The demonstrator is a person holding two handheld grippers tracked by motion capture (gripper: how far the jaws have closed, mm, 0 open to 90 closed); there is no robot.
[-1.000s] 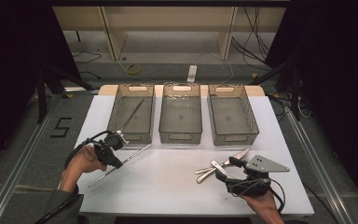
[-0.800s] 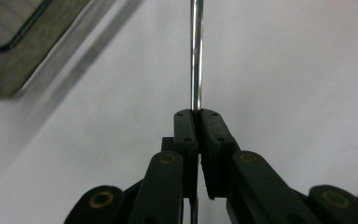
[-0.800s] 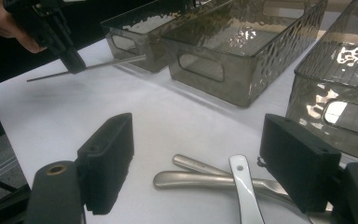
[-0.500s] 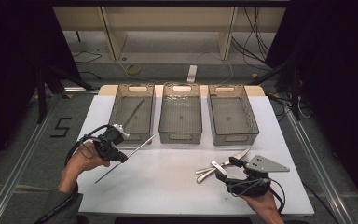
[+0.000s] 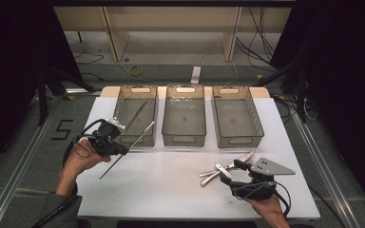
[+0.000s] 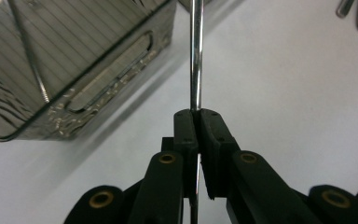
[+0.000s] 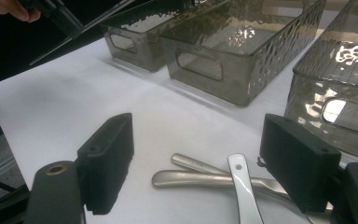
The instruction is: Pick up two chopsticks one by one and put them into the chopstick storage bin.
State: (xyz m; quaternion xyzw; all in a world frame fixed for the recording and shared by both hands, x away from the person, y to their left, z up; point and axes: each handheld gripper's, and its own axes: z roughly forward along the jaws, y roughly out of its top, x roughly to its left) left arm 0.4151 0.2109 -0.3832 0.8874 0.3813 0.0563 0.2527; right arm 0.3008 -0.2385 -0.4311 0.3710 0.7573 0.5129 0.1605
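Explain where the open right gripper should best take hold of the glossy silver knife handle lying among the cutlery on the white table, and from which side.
Grip the glossy silver knife handle near its free rounded end, coming down from above with the right gripper open astride it. It lies flat across two matte silver handles, so a level approach would probably snag them; its narrow width fits between the black pads.

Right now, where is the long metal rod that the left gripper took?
In the high view, the metal rod is at the left, clamped in the left gripper and tilted up toward the near end of the left bin.
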